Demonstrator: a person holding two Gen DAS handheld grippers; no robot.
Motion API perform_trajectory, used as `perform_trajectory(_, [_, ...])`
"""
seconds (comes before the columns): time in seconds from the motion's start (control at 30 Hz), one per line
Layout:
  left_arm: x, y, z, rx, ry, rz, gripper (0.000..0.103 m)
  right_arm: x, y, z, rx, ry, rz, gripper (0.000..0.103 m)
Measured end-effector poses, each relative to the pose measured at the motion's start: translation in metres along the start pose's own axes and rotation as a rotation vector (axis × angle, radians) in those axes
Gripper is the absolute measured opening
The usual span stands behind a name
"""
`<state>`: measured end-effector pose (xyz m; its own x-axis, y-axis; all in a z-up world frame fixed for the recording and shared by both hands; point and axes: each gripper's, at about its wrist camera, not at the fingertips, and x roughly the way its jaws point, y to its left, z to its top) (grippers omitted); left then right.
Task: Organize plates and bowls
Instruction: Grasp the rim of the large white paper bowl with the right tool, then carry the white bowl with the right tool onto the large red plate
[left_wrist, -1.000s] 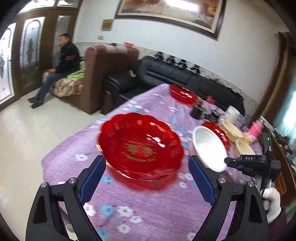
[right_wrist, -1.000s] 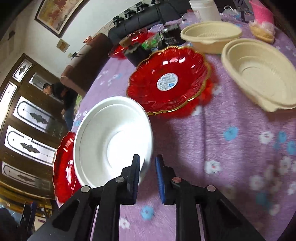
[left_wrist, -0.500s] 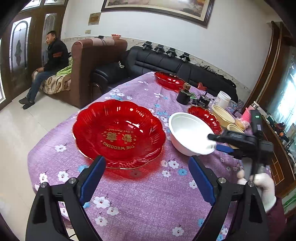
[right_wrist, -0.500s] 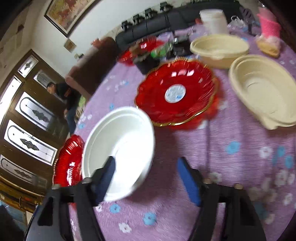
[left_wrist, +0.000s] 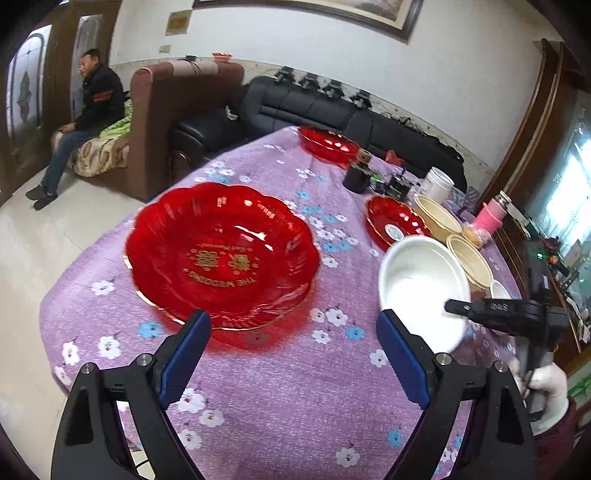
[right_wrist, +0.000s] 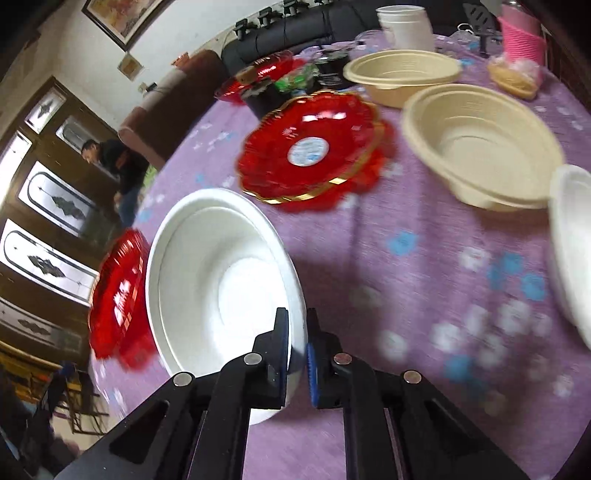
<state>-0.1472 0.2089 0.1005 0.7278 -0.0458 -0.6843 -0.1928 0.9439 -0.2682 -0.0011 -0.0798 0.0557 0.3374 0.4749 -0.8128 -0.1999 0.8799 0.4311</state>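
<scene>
My right gripper (right_wrist: 297, 350) is shut on the rim of a white bowl (right_wrist: 221, 291) and holds it tilted above the purple tablecloth; the bowl (left_wrist: 421, 291) and that gripper (left_wrist: 458, 308) also show in the left wrist view. My left gripper (left_wrist: 291, 354) is open and empty, just in front of a large red flower-shaped plate (left_wrist: 221, 254) with gold lettering. A smaller red plate (right_wrist: 310, 151) with a white sticker lies farther along the table. Two cream bowls (right_wrist: 480, 144) (right_wrist: 402, 74) stand beyond it.
A third red plate (left_wrist: 328, 144) lies at the far end of the table. Another white bowl's rim (right_wrist: 572, 243) shows at the right edge. A white tub (right_wrist: 406, 22), a pink cup (right_wrist: 521, 33) and small dark items (left_wrist: 356, 177) stand at the back. A man (left_wrist: 88, 110) sits on the sofa.
My right gripper opened half a second ago and has shut again on the white bowl's rim. The bowl has moved right and nearer, away from the large red plate. My left gripper stayed open.
</scene>
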Motion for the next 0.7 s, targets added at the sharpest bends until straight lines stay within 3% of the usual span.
perform_trajectory(0.17, [0.015, -0.023, 0.003, 0.046, 0.043, -0.060, 0.091, -0.032, -0.025, -0.006, 0.023, -0.017, -0.022, 0.009])
perform_trajectory(0.37, [0.046, -0.067, 0.003, 0.132, 0.128, -0.123, 0.090, -0.038, -0.039, -0.010, 0.044, -0.073, -0.028, 0.014])
perform_trajectory(0.53, [0.075, -0.092, 0.004, 0.141, 0.206, -0.146, 0.090, -0.033, -0.041, -0.016, 0.035, -0.103, -0.032, 0.035])
perform_trajectory(0.7, [0.100, -0.116, 0.005, 0.212, 0.222, -0.125, 0.090, -0.037, -0.045, -0.022, 0.021, -0.142, -0.051, 0.040])
